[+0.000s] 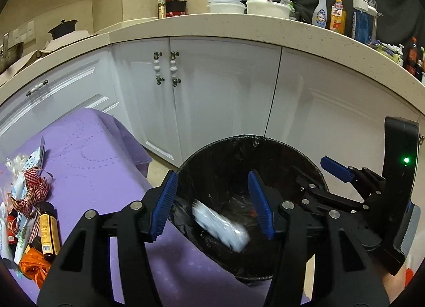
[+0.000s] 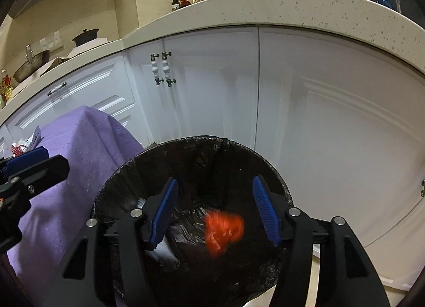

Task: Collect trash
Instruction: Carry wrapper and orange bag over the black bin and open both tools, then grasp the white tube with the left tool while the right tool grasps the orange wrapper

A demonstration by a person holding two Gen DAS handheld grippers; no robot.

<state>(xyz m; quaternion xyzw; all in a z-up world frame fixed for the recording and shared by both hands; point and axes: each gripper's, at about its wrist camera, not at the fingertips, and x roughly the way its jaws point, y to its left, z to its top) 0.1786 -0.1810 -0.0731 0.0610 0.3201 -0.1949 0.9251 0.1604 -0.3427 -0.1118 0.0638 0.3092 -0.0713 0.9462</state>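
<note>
Left-view white wrapper point(image 1: 220, 224); right-view orange scrap point(image 2: 224, 230).

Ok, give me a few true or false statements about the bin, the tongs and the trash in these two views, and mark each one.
1. Both tongs are over the black-lined trash bin. True.
2. The left tongs are clamped on a white packet. False: they stand open, and the blurred white packet is loose between them, over the bin.
3. A blurred orange-red piece is between the open right tongs, inside the bin's mouth. True.
4. The purple cloth has no trash left on it. False: a pile of trash, with wrappers, small bottles and a checked ribbon, lies there.
5. The cabinet doors behind the bin are open. False: the white cabinet doors are closed.
</note>
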